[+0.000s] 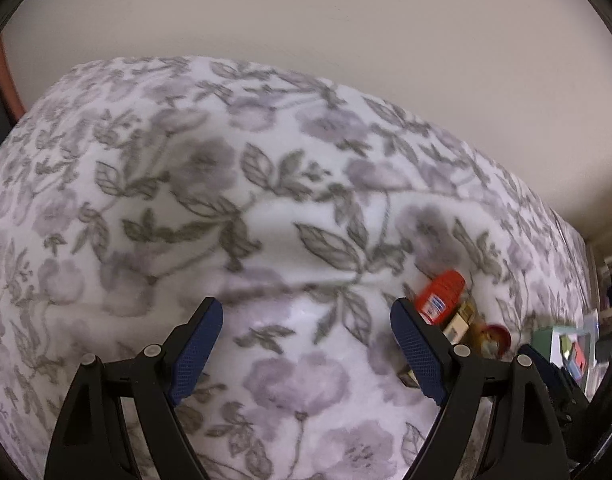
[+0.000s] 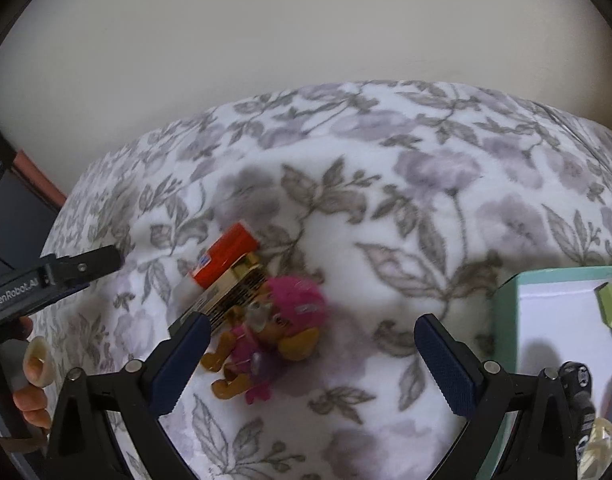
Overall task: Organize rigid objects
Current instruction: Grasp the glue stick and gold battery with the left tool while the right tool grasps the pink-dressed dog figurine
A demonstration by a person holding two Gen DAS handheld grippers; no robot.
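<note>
A red glue stick (image 2: 226, 256) lies on the floral blanket next to a gold-and-white small box (image 2: 230, 292) and a pink-haired toy figure (image 2: 274, 328). My right gripper (image 2: 312, 332) is open and empty, just above the blanket, with the toy figure near its left finger. My left gripper (image 1: 306, 320) is open and empty over bare blanket; the glue stick (image 1: 440, 294), the box (image 1: 460, 320) and the toy figure (image 1: 494, 338) lie just past its right finger. In the right wrist view the left gripper's body (image 2: 46, 280) shows at the left edge.
A mint-green box (image 2: 506, 304) with a white inside holds several small items, at the right in the right wrist view; it also shows at the far right of the left wrist view (image 1: 544, 338). The floral blanket (image 1: 266, 216) covers a bed against a plain wall.
</note>
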